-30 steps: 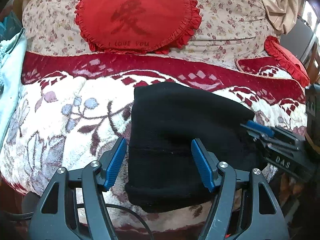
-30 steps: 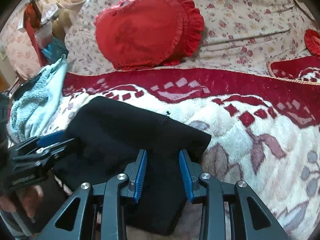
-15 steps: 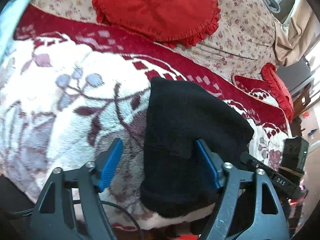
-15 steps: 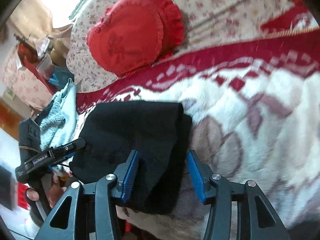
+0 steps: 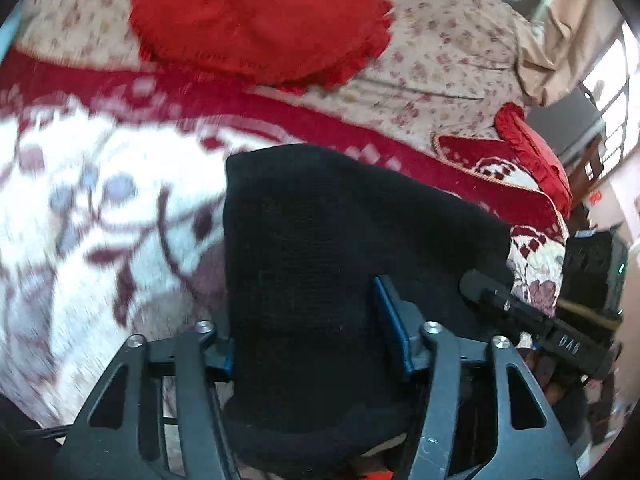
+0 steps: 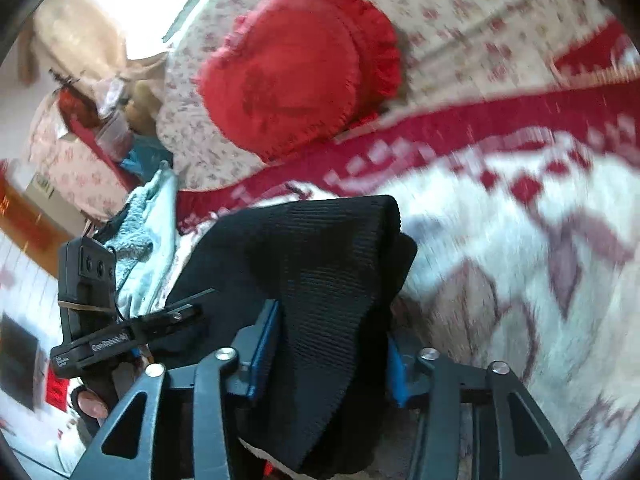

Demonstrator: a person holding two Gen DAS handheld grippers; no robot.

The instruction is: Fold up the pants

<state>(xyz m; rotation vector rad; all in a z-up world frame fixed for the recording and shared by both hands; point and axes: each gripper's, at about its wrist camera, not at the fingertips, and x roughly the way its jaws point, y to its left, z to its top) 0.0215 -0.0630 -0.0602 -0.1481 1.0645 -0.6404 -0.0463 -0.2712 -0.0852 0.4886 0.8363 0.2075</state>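
The black pants (image 5: 320, 248) lie folded into a thick bundle on the red and white floral blanket (image 5: 100, 208). My left gripper (image 5: 308, 336) straddles the bundle's near left part, with the cloth filling the gap between its blue pads. My right gripper (image 6: 324, 344) straddles the bundle's near right part (image 6: 320, 264) the same way, with the cloth draped between its pads. The right gripper also shows at the right of the left wrist view (image 5: 532, 320), and the left gripper shows at the left of the right wrist view (image 6: 132, 332). Both views are blurred by motion.
A red heart-shaped cushion (image 5: 260, 20) leans on the flowered sofa back (image 5: 440, 60). A second red cushion (image 5: 532, 156) lies at the right end. A light blue towel (image 6: 140, 232) lies at the left end. The blanket's front edge is under the grippers.
Both grippers have pushed forward over the bundle, so the cloth now sits deep between the pads of each. The bundle's near edge has lifted toward the cameras. The right gripper's jaws have widened.
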